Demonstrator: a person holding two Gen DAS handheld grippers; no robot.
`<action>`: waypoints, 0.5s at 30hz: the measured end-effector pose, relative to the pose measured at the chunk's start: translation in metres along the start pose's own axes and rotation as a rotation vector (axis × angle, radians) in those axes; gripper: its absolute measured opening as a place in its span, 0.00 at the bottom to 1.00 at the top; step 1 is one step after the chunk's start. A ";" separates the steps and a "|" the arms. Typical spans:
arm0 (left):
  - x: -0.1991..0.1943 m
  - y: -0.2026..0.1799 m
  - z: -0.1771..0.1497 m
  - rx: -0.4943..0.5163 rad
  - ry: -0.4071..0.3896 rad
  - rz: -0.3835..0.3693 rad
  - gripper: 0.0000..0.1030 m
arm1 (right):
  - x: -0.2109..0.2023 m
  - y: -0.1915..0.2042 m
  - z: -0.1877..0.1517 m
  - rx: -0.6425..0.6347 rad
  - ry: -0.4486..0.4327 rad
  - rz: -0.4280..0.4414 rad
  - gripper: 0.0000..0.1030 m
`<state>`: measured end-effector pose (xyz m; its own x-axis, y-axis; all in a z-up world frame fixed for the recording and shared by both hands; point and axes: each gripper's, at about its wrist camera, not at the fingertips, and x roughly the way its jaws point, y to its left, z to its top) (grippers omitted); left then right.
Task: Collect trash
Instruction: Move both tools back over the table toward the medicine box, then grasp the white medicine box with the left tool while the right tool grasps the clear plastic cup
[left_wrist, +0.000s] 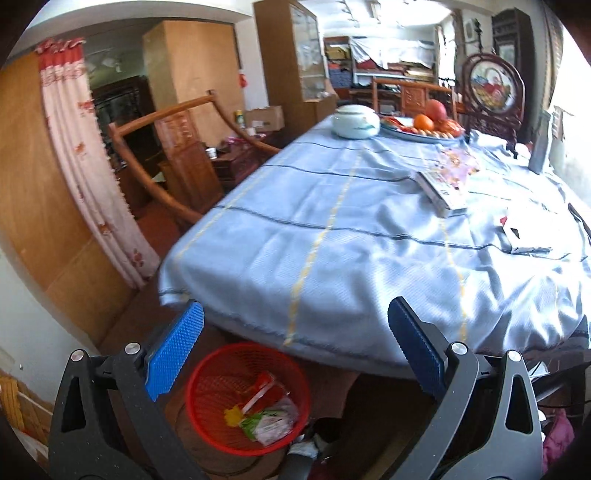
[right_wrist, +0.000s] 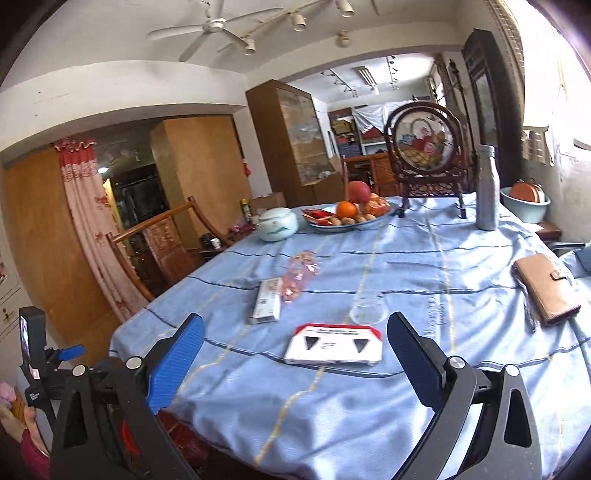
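Left wrist view blurs the wrappers in my red mesh bin (left_wrist: 246, 397), which stands on the floor, partly hidden under the near table edge. Blue striped tablecloth (right_wrist: 332, 398) covers the table in a cluttered room. My left gripper (left_wrist: 295, 349) and right gripper (right_wrist: 295, 363) both gape, holding nothing. Near the right one lie a red-white carton (right_wrist: 334, 345), clear cup (right_wrist: 368, 311), flat packet (right_wrist: 266, 301) and pink wrapper (right_wrist: 301, 273); farther off, a fruit plate (right_wrist: 351, 218).

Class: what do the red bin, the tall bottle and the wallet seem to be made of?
Bin: likely plastic, glossy red open mesh. Bottle: probably metal, matte grey with a speckled look. Wallet: leather or imitation, smooth tan with a snap tab.
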<state>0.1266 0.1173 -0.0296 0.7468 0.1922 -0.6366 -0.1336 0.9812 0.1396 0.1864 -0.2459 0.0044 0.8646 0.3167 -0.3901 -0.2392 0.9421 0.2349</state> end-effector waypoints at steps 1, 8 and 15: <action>0.005 -0.008 0.007 0.013 0.004 -0.006 0.93 | 0.004 -0.007 0.001 0.004 0.003 -0.014 0.95; 0.055 -0.064 0.062 0.069 0.050 -0.078 0.93 | 0.036 -0.051 0.006 0.050 0.048 -0.061 0.95; 0.120 -0.126 0.110 0.079 0.183 -0.204 0.93 | 0.073 -0.073 0.008 0.074 0.085 -0.069 0.95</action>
<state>0.3046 0.0148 -0.0403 0.6220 -0.0014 -0.7830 0.0636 0.9968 0.0488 0.2699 -0.2925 -0.0343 0.8365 0.2624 -0.4810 -0.1445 0.9525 0.2682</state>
